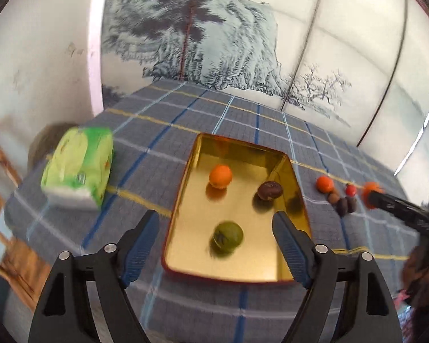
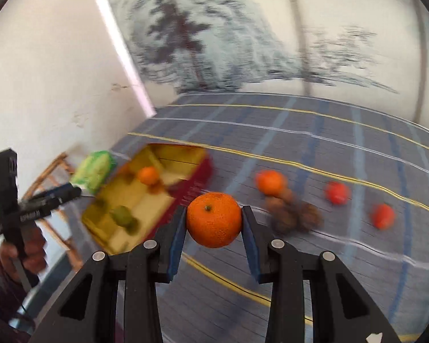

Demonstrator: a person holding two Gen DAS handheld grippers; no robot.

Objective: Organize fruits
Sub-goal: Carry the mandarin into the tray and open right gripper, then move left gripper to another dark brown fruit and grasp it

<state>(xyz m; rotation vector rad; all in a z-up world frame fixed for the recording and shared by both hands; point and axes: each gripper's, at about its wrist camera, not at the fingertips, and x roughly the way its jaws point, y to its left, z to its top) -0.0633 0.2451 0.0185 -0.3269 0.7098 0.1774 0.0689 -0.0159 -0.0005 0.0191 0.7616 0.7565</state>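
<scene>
A gold tin tray (image 1: 186, 194) with a red rim lies on the checked cloth and holds an orange (image 1: 220, 176), a dark brown fruit (image 1: 269, 191) and a green fruit (image 1: 227, 237). My left gripper (image 1: 216, 220) is open and empty above the tray's near end. My right gripper (image 2: 214, 217) is shut on a mandarin orange (image 2: 214, 220), held above the cloth right of the tray (image 2: 197, 183). Loose on the cloth lie another orange (image 2: 270, 182), brown fruits (image 2: 294, 214) and two red fruits (image 2: 337, 192).
A green tissue pack (image 1: 80, 168) lies left of the tray near the table's left edge. A wooden chair (image 1: 3, 188) stands beyond that edge. A painted screen (image 1: 243, 43) backs the table. The right gripper shows in the left wrist view (image 1: 371, 194).
</scene>
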